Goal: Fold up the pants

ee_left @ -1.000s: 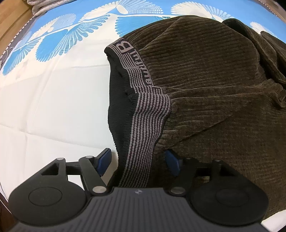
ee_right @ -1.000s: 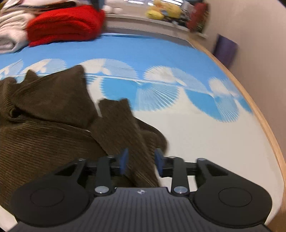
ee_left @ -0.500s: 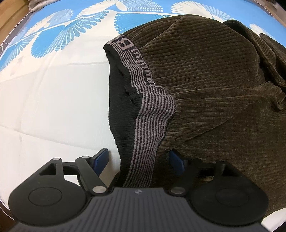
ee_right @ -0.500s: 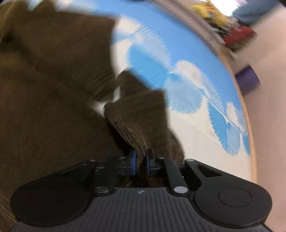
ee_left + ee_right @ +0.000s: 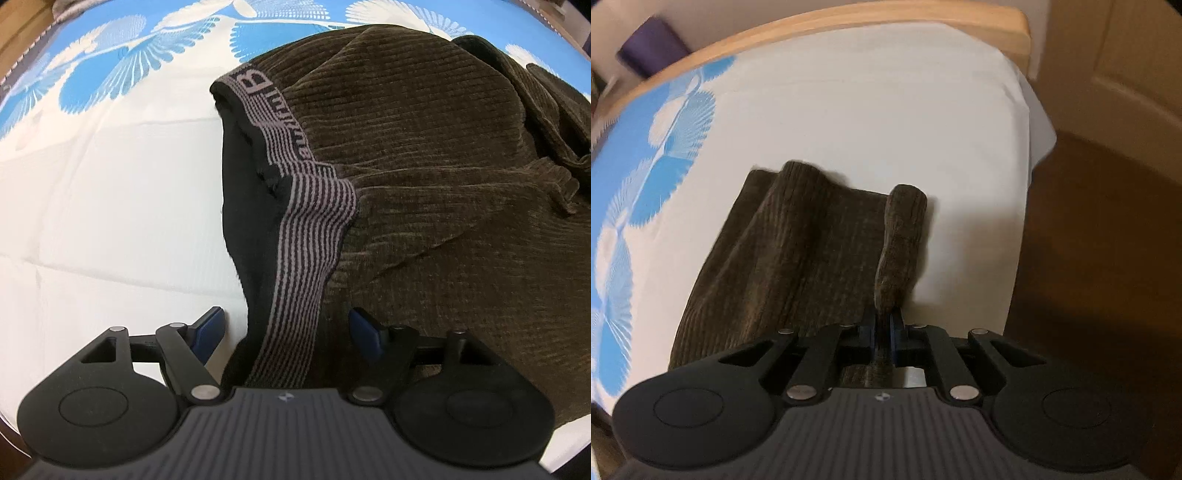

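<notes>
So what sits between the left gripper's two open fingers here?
In the left wrist view, the striped waistband of the brown pants runs between the left gripper fingers, untouched by either.

Both grippers: ribbed grey body, 2 black round discs, silver screws, blue-padded fingers (image 5: 208, 326)

Brown corduroy pants (image 5: 443, 184) cut off at right edge. Striped grey-black elastic waistband (image 5: 306, 240) lettering partly folded, unreadable. Purple object (image 5: 650, 48) blurred, unidentifiable. Pinched fabric hides blue pads (image 5: 894, 332) of right gripper (image 5: 882, 332).
</notes>
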`<action>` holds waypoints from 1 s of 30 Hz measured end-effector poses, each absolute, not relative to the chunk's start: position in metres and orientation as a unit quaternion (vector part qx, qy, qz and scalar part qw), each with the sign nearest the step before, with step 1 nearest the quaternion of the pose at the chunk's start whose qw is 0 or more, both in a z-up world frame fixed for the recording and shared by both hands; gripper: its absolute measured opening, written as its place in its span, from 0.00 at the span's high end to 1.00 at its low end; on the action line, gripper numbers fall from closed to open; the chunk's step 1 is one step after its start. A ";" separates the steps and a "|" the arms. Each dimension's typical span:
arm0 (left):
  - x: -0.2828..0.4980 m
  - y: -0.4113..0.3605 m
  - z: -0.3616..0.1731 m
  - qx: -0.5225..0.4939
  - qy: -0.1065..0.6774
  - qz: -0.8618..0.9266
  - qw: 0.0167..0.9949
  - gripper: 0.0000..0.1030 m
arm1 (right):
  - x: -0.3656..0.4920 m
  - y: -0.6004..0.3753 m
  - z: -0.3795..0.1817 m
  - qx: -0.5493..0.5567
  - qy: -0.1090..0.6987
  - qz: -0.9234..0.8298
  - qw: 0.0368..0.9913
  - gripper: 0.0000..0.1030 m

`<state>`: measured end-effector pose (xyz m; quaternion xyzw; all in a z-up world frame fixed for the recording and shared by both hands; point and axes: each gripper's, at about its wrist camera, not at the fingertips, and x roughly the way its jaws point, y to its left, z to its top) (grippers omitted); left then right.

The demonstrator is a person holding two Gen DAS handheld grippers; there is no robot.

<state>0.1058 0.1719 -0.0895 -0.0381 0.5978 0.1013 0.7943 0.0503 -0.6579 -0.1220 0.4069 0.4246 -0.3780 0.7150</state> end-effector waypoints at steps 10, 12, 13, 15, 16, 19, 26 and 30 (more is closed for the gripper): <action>0.087 0.183 -0.065 -0.068 0.557 0.075 0.824 0.75 | 0.052 -0.635 -0.087 0.363 0.410 -0.343 0.763 0.93; 0.080 0.188 -0.053 -0.072 0.538 0.074 0.836 0.76 | 0.056 -0.628 -0.082 0.346 0.407 -0.327 0.780 0.93; 0.076 0.189 -0.048 -0.071 0.531 0.074 0.841 0.76 | 0.061 -0.626 -0.082 0.342 0.406 -0.317 0.786 0.93; 0.068 0.194 -0.043 -0.072 0.529 0.082 0.841 0.76 | 0.064 -0.620 -0.079 0.343 0.402 -0.294 0.796 0.93; 0.065 0.198 -0.043 -0.074 0.533 0.089 0.838 0.76 | 0.064 -0.618 -0.078 0.345 0.400 -0.285 0.800 0.93; 0.058 0.210 -0.046 -0.081 0.549 0.113 0.824 0.76 | 0.066 -0.610 -0.072 0.347 0.399 -0.253 0.810 0.93; 0.060 0.208 -0.057 -0.061 0.604 0.146 0.781 0.51 | 0.060 -0.611 -0.084 0.303 0.481 -0.302 0.765 0.94; 0.061 0.194 -0.035 0.010 0.554 0.153 0.818 0.45 | 0.049 -0.619 -0.075 0.265 0.474 -0.379 0.749 0.83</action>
